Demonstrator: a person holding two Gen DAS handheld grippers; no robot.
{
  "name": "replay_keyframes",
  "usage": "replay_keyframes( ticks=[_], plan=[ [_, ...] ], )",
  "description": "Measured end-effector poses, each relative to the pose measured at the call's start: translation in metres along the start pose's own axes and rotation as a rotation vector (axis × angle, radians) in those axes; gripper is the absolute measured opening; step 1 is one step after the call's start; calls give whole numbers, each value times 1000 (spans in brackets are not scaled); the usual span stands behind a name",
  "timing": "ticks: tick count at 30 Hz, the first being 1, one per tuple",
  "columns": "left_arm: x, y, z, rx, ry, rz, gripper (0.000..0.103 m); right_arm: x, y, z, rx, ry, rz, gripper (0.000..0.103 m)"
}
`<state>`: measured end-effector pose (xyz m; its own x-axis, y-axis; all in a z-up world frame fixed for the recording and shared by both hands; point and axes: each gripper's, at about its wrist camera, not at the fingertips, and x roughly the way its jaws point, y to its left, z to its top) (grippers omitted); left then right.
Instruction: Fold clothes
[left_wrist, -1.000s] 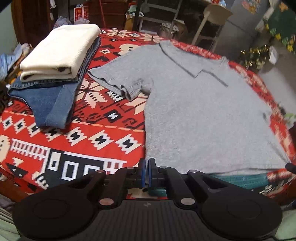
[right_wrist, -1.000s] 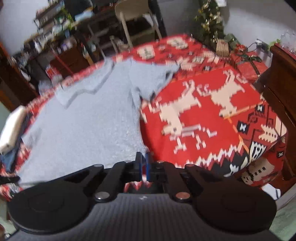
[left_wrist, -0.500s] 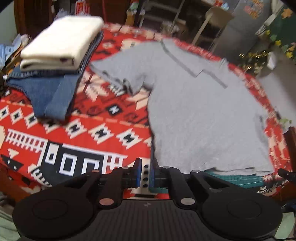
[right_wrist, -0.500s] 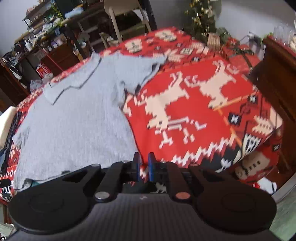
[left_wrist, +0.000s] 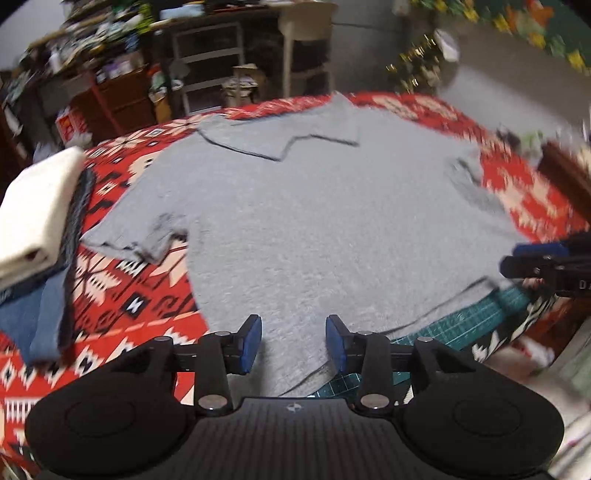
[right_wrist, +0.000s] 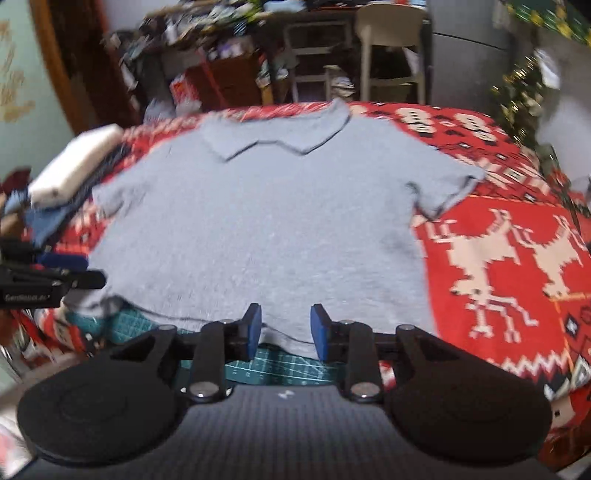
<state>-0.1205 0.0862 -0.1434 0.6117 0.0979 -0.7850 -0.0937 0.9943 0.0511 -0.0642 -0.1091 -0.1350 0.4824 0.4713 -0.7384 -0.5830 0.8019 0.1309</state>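
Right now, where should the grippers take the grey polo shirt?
Probably the near hem of the grey polo shirt, one corner each, coming in low from the near edge. It lies flat, collar far, hem loose on the green mat.

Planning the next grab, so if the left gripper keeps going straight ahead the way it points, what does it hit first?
Most likely the grey shirt: the left gripper is open over its bottom hem, with nothing else ahead, though depth is hard to judge.

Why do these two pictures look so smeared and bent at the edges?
Left wrist view: motion blur smears the room and the right gripper; the grey shirt is soft. Right wrist view: fisheye curves the red blanket; background clutter streaks. Both gripper bodies stay sharp.
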Motion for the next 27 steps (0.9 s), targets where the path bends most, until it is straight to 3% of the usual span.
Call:
replay_keyframes(
  ticks=[1,4,6,8,10,12,13,14,18,27],
  plan=[
    [4,-2,1,9,5,1,38,4,3,1,-4,0,-8,33],
    [13,2,8,-38,6,-15,38,13,9,3,-17,-24,-54,51],
    [21,7,10,-96,22,-43,46,19,11,4,-18,-39,-84,74],
    [28,8,7,-122,30,-62,52,28,8,3,-4,-13,-83,76],
    [30,7,4,-125,33,-44,67,35,7,-4,-7,0,-106,80],
    [32,7,1,-126,36,-21,84,41,6,-12,-9,16,-151,102],
    [33,6,-1,-126,37,-10,99,42,4,-15,23,7,-163,102],
    [34,6,-2,-126,38,1,101,42,3,-18,44,-1,-171,102],
    [36,3,-5,-115,34,27,103,40,3,-23,38,-25,-175,102],
    [35,3,-7,-75,-4,10,103,39,4,-24,33,-40,-173,102]
  ],
)
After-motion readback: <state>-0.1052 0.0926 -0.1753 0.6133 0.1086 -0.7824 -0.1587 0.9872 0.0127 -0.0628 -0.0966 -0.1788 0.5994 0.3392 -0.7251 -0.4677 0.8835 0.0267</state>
